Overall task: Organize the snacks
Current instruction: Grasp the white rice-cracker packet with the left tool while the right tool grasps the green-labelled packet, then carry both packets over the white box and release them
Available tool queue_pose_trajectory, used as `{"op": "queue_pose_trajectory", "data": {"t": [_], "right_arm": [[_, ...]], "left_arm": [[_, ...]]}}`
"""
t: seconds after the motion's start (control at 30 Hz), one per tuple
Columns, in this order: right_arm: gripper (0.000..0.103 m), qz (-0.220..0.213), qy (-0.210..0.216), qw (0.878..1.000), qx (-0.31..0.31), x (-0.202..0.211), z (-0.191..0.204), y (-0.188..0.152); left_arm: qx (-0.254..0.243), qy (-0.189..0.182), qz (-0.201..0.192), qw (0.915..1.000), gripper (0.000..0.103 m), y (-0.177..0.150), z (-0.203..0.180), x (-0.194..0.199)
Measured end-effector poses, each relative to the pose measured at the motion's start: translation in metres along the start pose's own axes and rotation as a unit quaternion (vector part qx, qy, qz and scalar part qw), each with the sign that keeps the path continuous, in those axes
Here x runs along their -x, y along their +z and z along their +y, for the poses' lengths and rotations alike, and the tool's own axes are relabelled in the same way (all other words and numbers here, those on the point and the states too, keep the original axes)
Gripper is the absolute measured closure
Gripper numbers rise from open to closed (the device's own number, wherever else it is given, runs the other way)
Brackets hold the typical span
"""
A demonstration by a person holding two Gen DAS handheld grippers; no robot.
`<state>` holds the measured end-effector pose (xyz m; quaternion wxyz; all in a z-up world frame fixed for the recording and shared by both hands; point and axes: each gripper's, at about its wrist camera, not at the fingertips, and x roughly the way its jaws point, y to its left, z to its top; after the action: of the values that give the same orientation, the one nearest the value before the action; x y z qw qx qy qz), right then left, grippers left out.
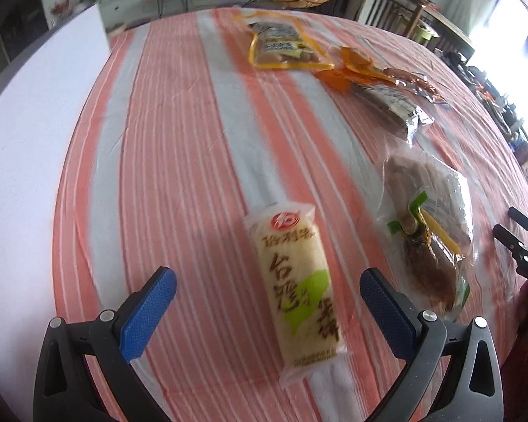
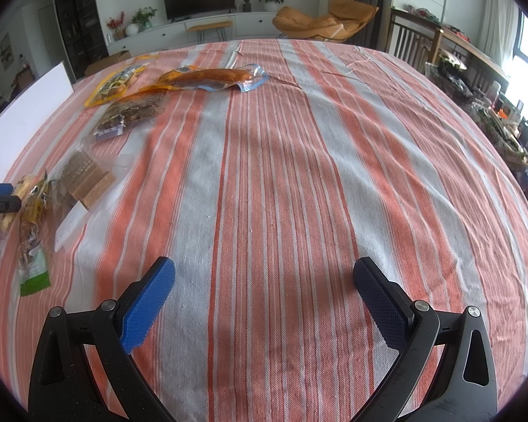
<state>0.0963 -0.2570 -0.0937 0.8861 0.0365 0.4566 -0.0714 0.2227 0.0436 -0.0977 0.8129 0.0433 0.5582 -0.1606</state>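
Step in hand appears to be approach. Left gripper [image 1: 267, 281], spread, straddles the rice cracker pack [image 1: 295, 292] at lower centre on the counter [image 1: 179, 161]. Next move: lower and pinch it. Right gripper [image 2: 264, 281], spread, holds nothing.

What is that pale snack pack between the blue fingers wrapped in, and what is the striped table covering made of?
The pale snack pack looks wrapped in thin clear plastic film: it is glossy, with crimped see-through ends and printed lettering. The contents look like pale puffed rice cake, though blur leaves that open. The striped covering looks like woven cotton-type cloth: matte, with visible weave and soft wrinkles.
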Motion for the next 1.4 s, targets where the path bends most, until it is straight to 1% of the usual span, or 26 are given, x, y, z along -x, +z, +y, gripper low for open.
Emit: {"op": "queue_pose_trajectory", "data": {"t": [0.07,0.13,0.17,0.33,0.37,0.4,0.43,0.47,0.5,0.53,0.6,0.67,0.87,0.93,0.97,1.0,1.03,1.07,1.13,1.17,1.2,1.23,1.3,1.33,1.4], "right_arm": [[0.0,0.0,0.0,1.0,0.0,0.0,0.0,0.0],[0.0,0.0,0.0,1.0,0.0,0.0,0.0,0.0],[0.0,0.0,0.0,1.0,0.0,0.0,0.0,0.0],[0.0,0.0,0.0,1.0,0.0,0.0,0.0,0.0],[0.001,0.0,0.0,1.0,0.0,0.0,0.0,0.0],[0.001,0.0,0.0,1.0,0.0,0.0,0.0,0.0],[0.0,0.0,0.0,1.0,0.0,0.0,0.0,0.0],[0.0,0.0,0.0,1.0,0.0,0.0,0.0,0.0],[0.001,0.0,0.0,1.0,0.0,0.0,0.0,0.0],[0.0,0.0,0.0,1.0,0.0,0.0,0.0,0.0],[0.0,0.0,0.0,1.0,0.0,0.0,0.0,0.0],[0.001,0.0,0.0,1.0,0.0,0.0,0.0,0.0],[0.001,0.0,0.0,1.0,0.0,0.0,0.0,0.0],[0.003,-0.009,0.002,1.0,-0.003,0.004,-0.001,-0.001],[0.003,-0.023,0.021,0.999,-0.014,0.01,0.0,-0.003],[0.002,-0.039,0.078,0.995,-0.038,0.019,0.002,-0.005],[0.003,-0.041,0.124,0.99,-0.052,0.023,0.008,-0.005],[0.003,-0.032,0.176,0.982,-0.058,0.028,0.022,-0.002],[0.003,-0.012,0.229,0.973,-0.031,0.034,0.059,0.009],[0.003,-0.004,0.241,0.97,-0.002,0.037,0.08,0.017],[0.003,-0.002,0.242,0.97,0.029,0.04,0.1,0.022],[0.003,-0.003,0.235,0.97,0.064,0.043,0.12,0.028],[0.004,-0.005,0.206,0.968,0.14,0.042,0.16,0.039],[0.004,0.002,0.195,0.967,0.163,0.038,0.175,0.043],[0.004,0.024,0.178,0.966,0.185,0.025,0.194,0.047]], "left_arm": [[-0.007,0.018,0.005,0.9998,0.0,-0.007,-0.008,0.002],[-0.035,0.051,0.008,0.998,0.0,-0.016,-0.023,0.0],[-0.038,0.048,-0.005,0.9981,0.0,-0.018,-0.027,0.001],[-0.029,0.049,-0.014,0.9983,0.0,-0.022,-0.036,-0.002],[-0.03,0.047,-0.017,0.9983,0.004,-0.023,-0.037,-0.001],[-0.035,0.045,-0.028,0.9979,0.015,-0.025,-0.038,0.002],[-0.041,0.042,-0.041,0.9974,0.034,-0.028,-0.04,0.007],[-0.044,0.043,-0.049,0.9969,0.045,-0.03,-0.044,0.012],[-0.042,0.043,-0.054,0.9967,0.069,-0.033,-0.043,0.015],[-0.036,0.042,-0.055,0.997,0.073,-0.035,-0.041,0.017],[-0.024,0.03,-0.059,0.9975,0.073,-0.04,-0.033,0.023],[-0.016,0.028,-0.065,0.9974,0.073,-0.05,-0.026,0.03],[0.016,0.023,-0.101,0.9945,0.073,-0.093,-0.011,0.062],[0.034,0.017,-0.115,0.9926,0.073,-0.105,-0.006,0.073],[0.041,0.013,-0.122,0.9916,0.073,-0.11,-0.003,0.077],[0.047,0.01,-0.129,0.9905,0.073,-0.115,-0.001,0.082],[0.05,0.008,-0.133,0.9898,0.073,-0.118,0.0,0.085],[0.052,0.006,-0.136,0.9894,0.073,-0.121,0.0,0.087],[0.052,0.0,-0.139,0.9889,0.073,-0.125,0.001,0.09],[0.053,-0.002,-0.141,0.9886,0.073,-0.126,0.001,0.092],[0.054,-0.004,-0.143,0.9882,0.073,-0.126,0.002,0.093],[0.058,-0.008,-0.147,0.9874,0.073,-0.129,0.004,0.096],[0.063,-0.013,-0.152,0.9863,0.073,-0.134,0.007,0.1],[0.065,-0.014,-0.153,0.986,0.073,-0.137,0.007,0.1],[0.068,-0.018,-0.154,0.9856,0.073,-0.14,0.008,0.101]]}}
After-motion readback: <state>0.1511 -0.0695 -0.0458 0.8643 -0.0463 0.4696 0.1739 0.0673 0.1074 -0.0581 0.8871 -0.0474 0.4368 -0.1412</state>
